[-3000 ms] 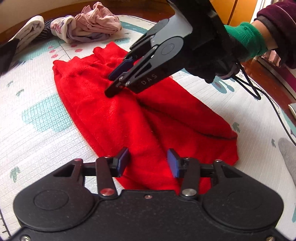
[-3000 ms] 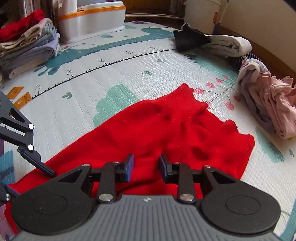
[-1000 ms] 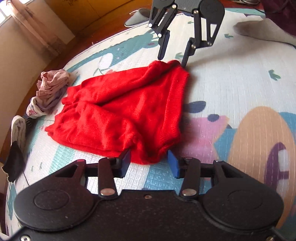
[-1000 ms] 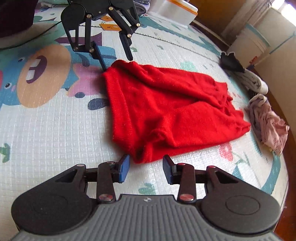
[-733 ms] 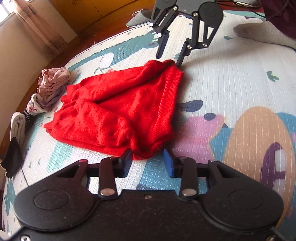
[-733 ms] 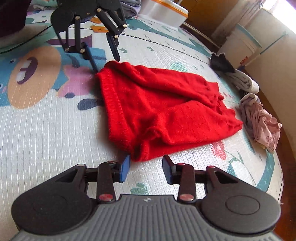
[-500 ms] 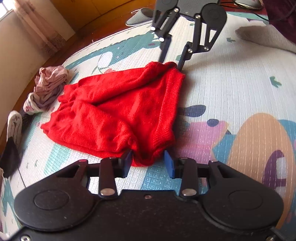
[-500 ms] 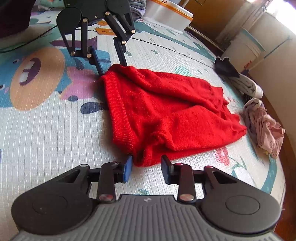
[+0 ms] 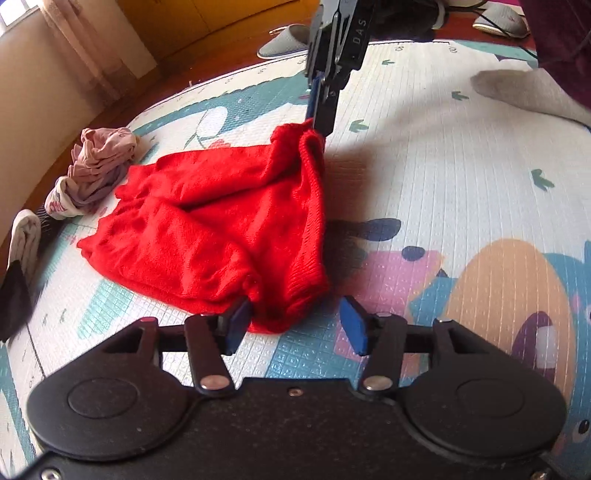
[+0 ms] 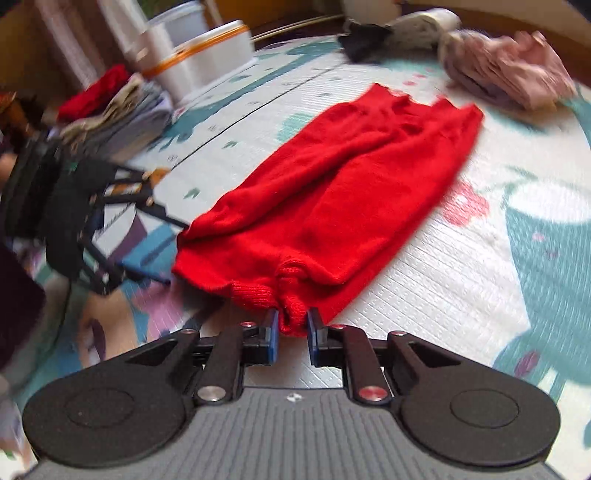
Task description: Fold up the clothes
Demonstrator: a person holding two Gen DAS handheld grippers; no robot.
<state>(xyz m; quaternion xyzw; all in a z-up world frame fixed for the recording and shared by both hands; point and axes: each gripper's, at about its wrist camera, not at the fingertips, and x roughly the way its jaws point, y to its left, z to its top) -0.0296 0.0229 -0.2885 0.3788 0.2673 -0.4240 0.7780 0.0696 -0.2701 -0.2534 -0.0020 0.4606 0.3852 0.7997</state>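
While 1 red garment lies spread on the play mat, the 2 grippers sit at its near corners. The right gripper has just been closing and its 2 blue pads now pinch a bunched corner of the red knit right at its tips. The left gripper has just been opening; its jaws stand apart with the other corner lying loose between them, touching only the left-hand pad. Beyond the far end of the garment from both grippers lies 1 crumpled pink pile, with 1 rolled white piece past it. Off to the right gripper's left stand 1 stack of folded clothes and 1 white tub.
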